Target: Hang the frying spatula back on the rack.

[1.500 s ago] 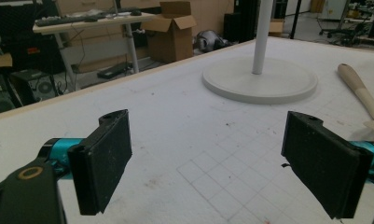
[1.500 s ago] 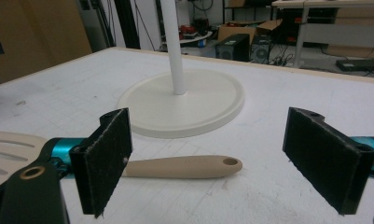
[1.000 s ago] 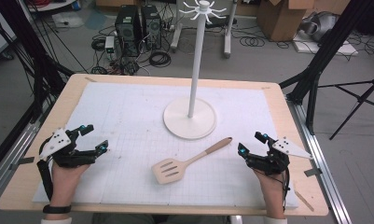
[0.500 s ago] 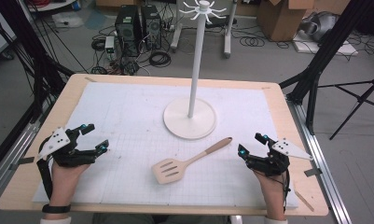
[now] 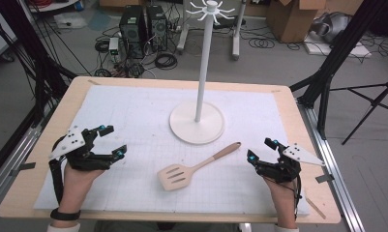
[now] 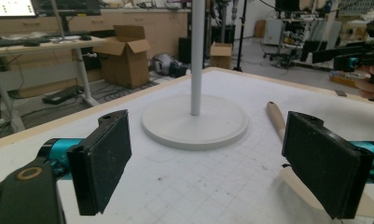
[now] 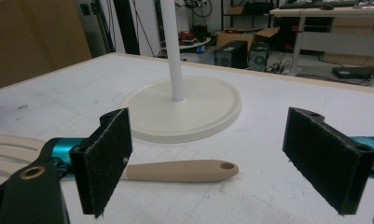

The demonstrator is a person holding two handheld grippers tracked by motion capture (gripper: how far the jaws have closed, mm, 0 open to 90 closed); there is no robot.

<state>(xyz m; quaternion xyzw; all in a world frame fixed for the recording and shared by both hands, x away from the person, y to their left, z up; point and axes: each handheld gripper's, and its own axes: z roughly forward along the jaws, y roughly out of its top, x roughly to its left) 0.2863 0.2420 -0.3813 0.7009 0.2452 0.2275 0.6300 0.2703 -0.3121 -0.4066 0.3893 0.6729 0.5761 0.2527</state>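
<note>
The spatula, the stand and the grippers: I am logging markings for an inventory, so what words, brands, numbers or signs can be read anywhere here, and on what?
None can be read.
Spatula: plain, no print.
White stand: plain, no print.
Left gripper and right gripper: no lettering visible.
White mat: a printed grid, without figures.
Cardboard boxes on the floor: any print is too small to read.

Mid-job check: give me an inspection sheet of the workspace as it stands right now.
Surface: wooden table under a white gridded mat.
Job's things: slotted spatula lying flat, handle toward the white hook stand.
Clutter: thin stick at the table's right edge.
Grippers: left gripper open, empty; right gripper open, empty, nearest the spatula handle.
Cables: black cable along each forearm.
Surroundings: computer towers, cardboard boxes, floor cables, tripod legs.
</note>
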